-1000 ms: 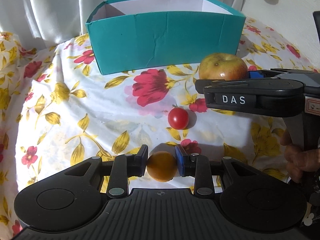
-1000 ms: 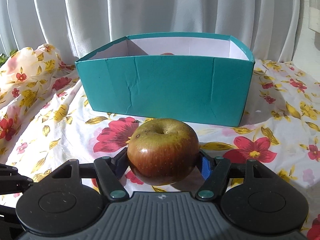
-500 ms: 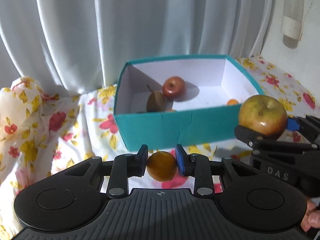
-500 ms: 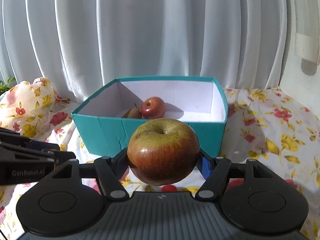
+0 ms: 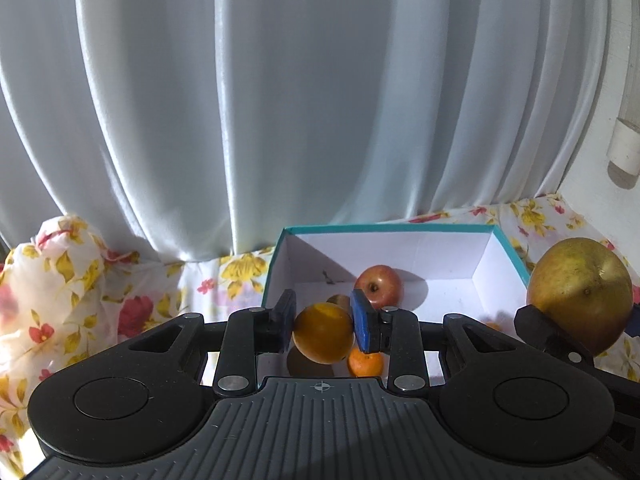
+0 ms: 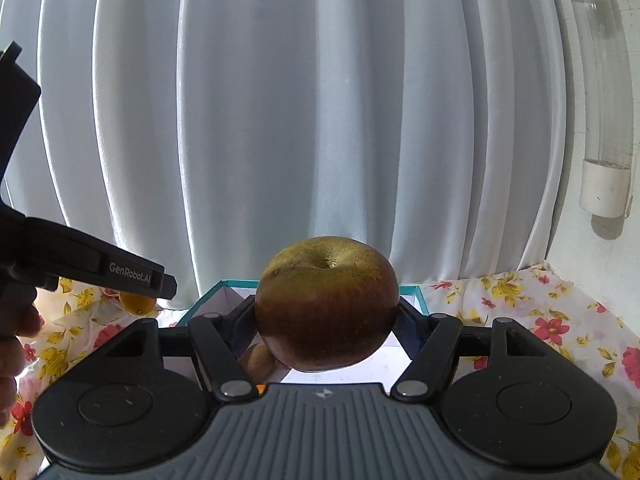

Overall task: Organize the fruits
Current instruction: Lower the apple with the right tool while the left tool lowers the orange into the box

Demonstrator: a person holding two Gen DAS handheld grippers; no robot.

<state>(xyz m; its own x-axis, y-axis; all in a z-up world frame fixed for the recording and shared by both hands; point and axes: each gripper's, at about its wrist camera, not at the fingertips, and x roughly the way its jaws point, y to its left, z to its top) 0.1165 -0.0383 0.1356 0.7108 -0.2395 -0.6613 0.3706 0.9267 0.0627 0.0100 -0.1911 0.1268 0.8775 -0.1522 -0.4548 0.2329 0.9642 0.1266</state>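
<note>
My left gripper (image 5: 323,326) is shut on a small orange-yellow fruit (image 5: 323,333) and holds it above the near-left part of the teal box (image 5: 384,233). Inside the box lie a red apple (image 5: 378,286), a brown fruit (image 5: 339,301) and a small orange (image 5: 366,363). My right gripper (image 6: 326,324) is shut on a large green-red apple (image 6: 326,304), held above the box's near side (image 6: 416,292). That apple also shows at the right of the left wrist view (image 5: 580,294). The left gripper's side shows in the right wrist view (image 6: 80,264).
The box stands on a floral tablecloth (image 5: 80,280) in front of a white curtain (image 5: 280,100). A white wall with a clear tube fixture (image 6: 600,120) is at the right. A hand (image 6: 12,344) holds the left gripper's handle.
Both grippers have risen from the table with their fruits and moved forward over the box. The cherry tomato on the cloth has dropped out of view.
</note>
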